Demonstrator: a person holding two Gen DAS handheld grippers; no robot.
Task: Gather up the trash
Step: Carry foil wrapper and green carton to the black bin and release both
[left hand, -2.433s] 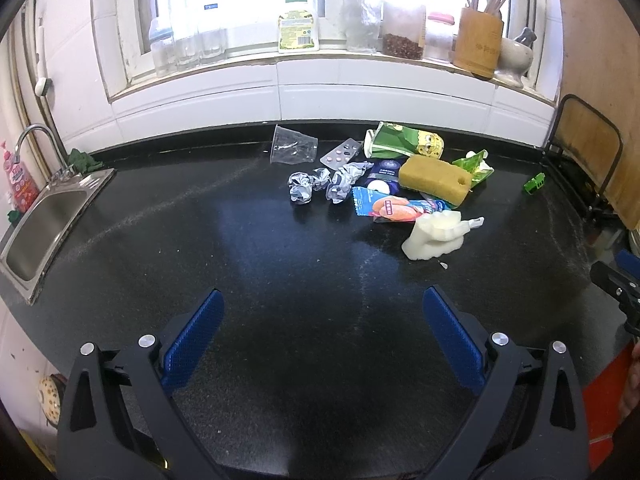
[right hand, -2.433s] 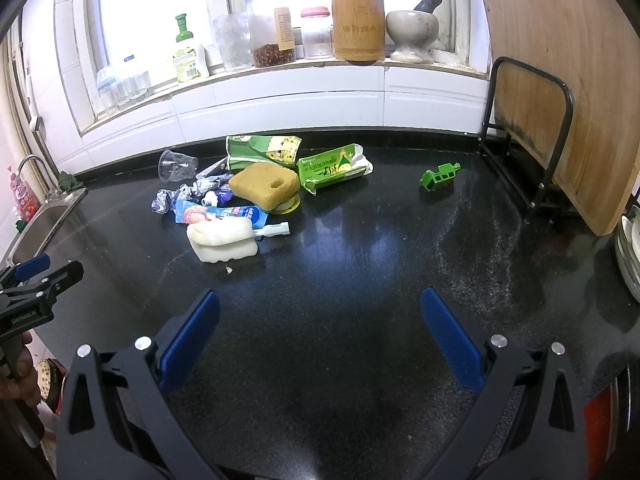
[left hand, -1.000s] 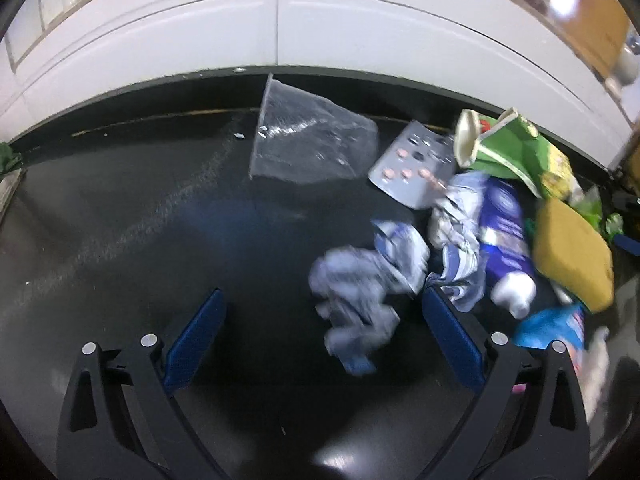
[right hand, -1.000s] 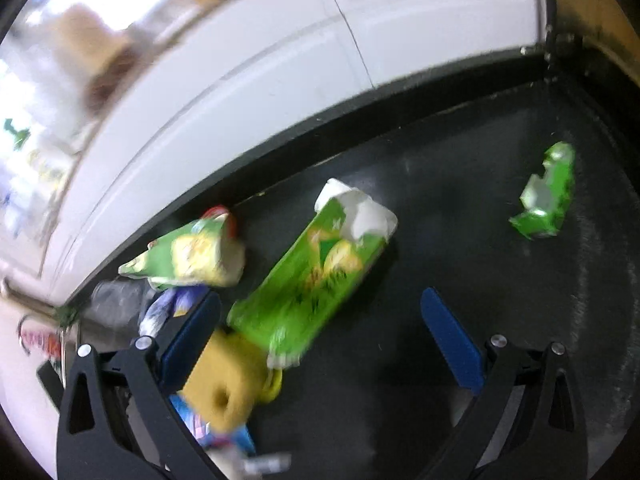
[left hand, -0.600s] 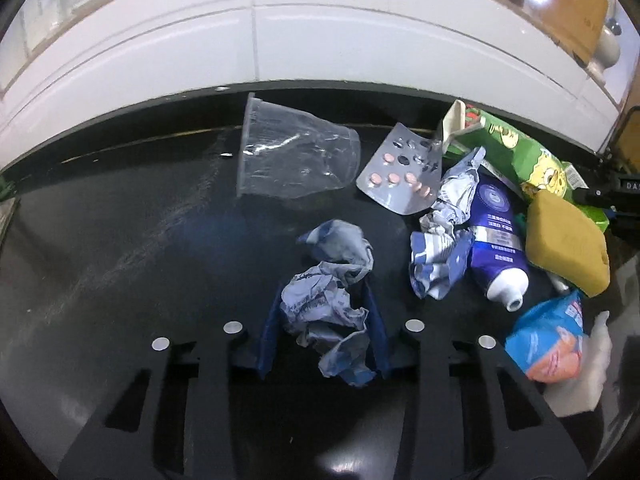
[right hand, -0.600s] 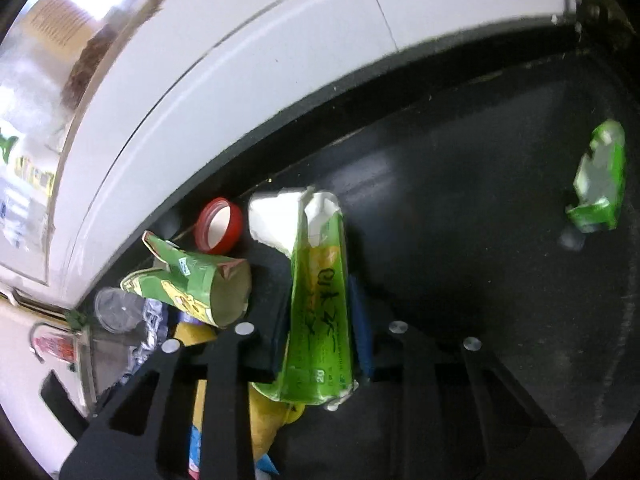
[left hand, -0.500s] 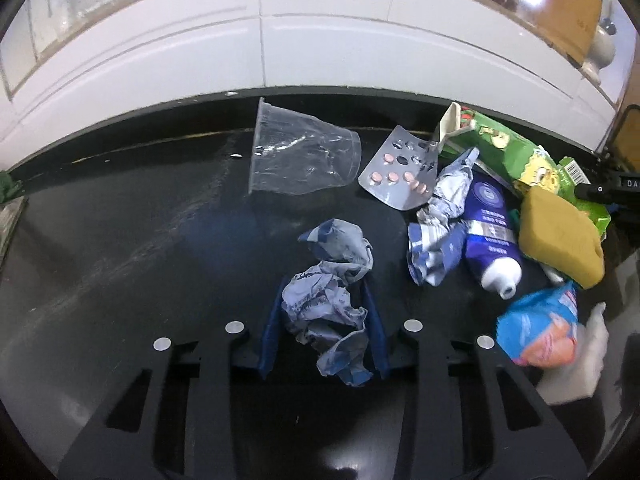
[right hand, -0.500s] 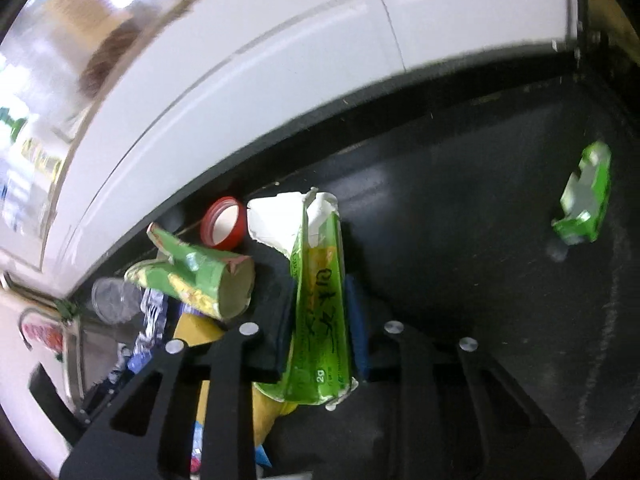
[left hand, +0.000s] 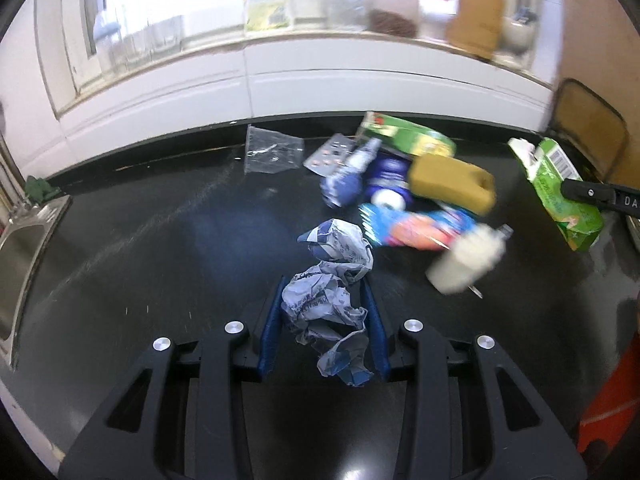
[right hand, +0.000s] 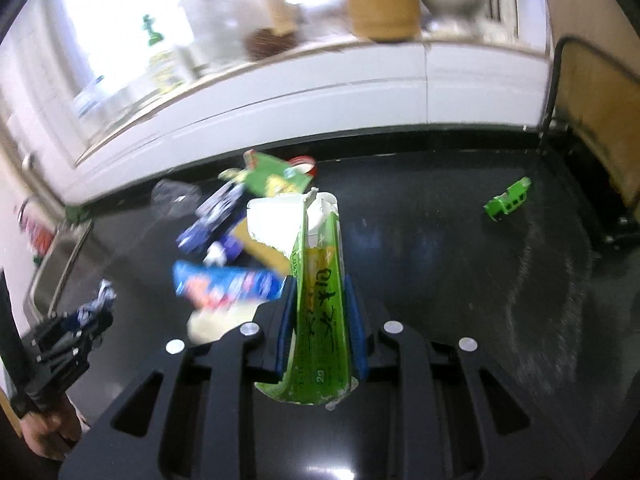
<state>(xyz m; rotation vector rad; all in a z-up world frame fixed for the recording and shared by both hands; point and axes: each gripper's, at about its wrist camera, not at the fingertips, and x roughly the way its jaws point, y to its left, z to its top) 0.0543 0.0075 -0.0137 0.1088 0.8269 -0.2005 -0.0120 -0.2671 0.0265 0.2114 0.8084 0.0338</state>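
Observation:
My left gripper (left hand: 323, 312) is shut on a crumpled blue-and-white wrapper (left hand: 328, 292) and holds it above the black counter (left hand: 160, 264). My right gripper (right hand: 322, 312) is shut on a flattened green carton (right hand: 320, 312) with a torn white top, lifted off the counter; the carton also shows at the right of the left wrist view (left hand: 560, 192). The trash pile lies beyond: a clear plastic cup (left hand: 272, 156), a pill blister (left hand: 330, 156), a green snack box (left hand: 408, 136), a yellow sponge (left hand: 452, 182), a blue-orange packet (left hand: 416, 228) and a white bottle (left hand: 468, 262).
A steel sink (left hand: 24, 248) is set into the counter at the left. A small green toy (right hand: 506, 200) lies at the right near a black wire rack (right hand: 560, 92) holding a wooden board. Bottles and jars stand on the white windowsill (left hand: 320, 36).
Both grippers, shut on their items since half a second ago, have pulled back and up from the pile; the wrapper and the green carton came away with them.

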